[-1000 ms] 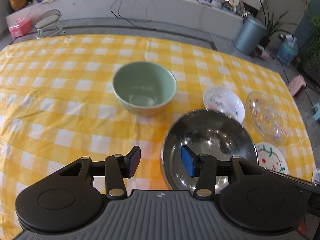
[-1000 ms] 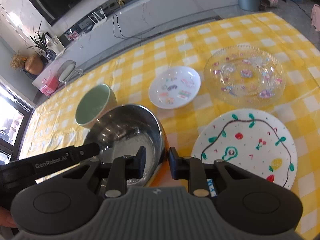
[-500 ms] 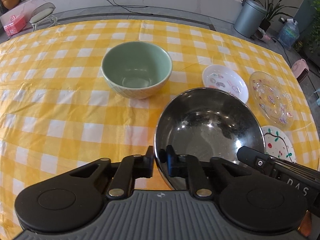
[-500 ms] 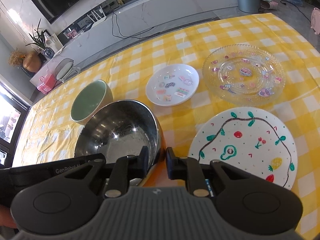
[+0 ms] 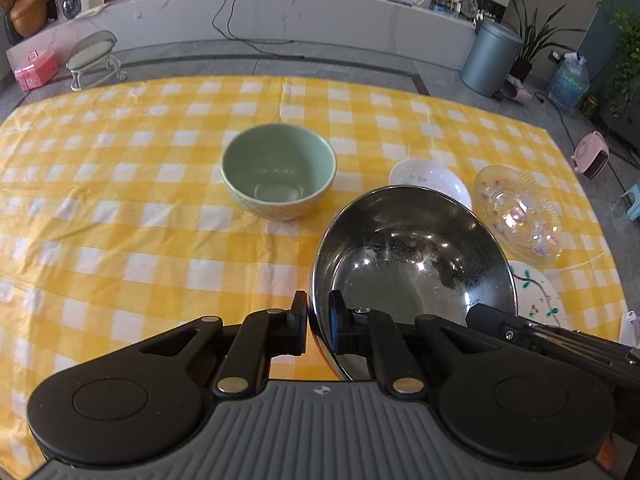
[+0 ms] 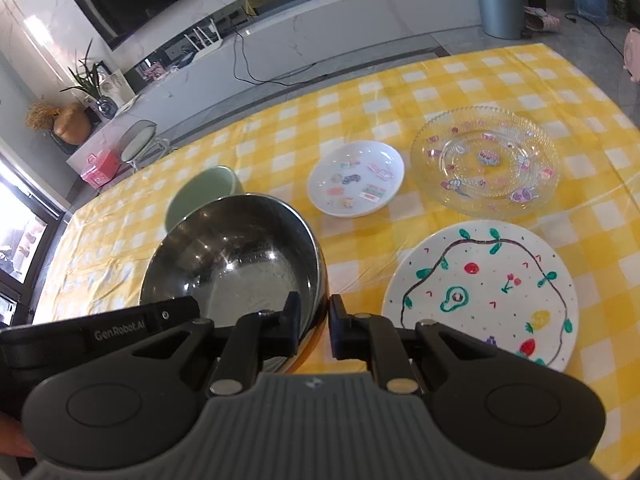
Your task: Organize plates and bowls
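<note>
Barely starting: nothing stacked yet, green bowl (image 5: 279, 178), small white dish (image 6: 355, 182), glass plate (image 6: 484, 166) and painted plate (image 6: 482, 294) all sitting apart on the table (image 5: 120, 216). Left gripper (image 5: 318, 322) and right gripper (image 6: 314, 326) both pinching the steel bowl (image 5: 412, 264) rim near the table's near edge. Versus earlier: left fingers closing from spread onto rim, right fingers tightening, bowl appearing to be lifting slightly.

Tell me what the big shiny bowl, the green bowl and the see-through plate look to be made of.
Big bowl: polished metal, likely stainless steel; mirror-like reflections inside.
Green bowl: probably glazed ceramic; opaque, thick-walled, soft sheen, embossed pattern outside.
See-through plate: clear glass or plastic, cannot tell which; tablecloth shows through, beaded rim, small coloured pictures.
</note>
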Demonstrator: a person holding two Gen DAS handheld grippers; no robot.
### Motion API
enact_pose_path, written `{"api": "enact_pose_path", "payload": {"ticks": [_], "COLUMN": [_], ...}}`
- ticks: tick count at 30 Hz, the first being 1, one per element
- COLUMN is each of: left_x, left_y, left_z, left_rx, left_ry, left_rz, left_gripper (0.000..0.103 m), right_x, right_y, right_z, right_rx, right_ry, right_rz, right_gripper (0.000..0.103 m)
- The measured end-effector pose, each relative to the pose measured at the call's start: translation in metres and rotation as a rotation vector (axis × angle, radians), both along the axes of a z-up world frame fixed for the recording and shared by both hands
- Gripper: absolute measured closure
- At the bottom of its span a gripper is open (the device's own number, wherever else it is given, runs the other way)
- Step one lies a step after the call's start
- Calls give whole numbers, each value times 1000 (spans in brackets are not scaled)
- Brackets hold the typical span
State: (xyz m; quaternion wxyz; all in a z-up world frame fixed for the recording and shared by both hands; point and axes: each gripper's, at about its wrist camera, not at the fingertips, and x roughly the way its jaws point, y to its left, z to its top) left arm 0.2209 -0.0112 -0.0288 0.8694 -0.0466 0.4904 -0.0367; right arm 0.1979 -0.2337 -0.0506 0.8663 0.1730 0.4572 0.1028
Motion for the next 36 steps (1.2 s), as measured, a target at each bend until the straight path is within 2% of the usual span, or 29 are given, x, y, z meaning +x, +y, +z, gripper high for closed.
{"api": "enact_pose_path", "payload": {"ticks": [9,17,24,31,36], "left_x": [-39,-72,-98,-116,-122], "left_y": [8,33,56,70,72], "left_z": [34,48,48,37,26], "left_rx": [-28,-44,-64,-87,-92], "left_ry": [-67,-101,-95,-68,-39], "left_rz": [-2,56,86,89,78], "left_gripper": [94,94,94,94,94], "right_x": [-44,-74,-98,-114,-120], "right_y": [-3,12,30,33,37], "right_z": [35,54,61,48,44], "right_rx": [7,20,35,98,96], "right_ry": [-91,-129,-150,-92,-71], "right_rz": [26,86,112,97,83], "right_gripper": [91,91,91,91,92]}}
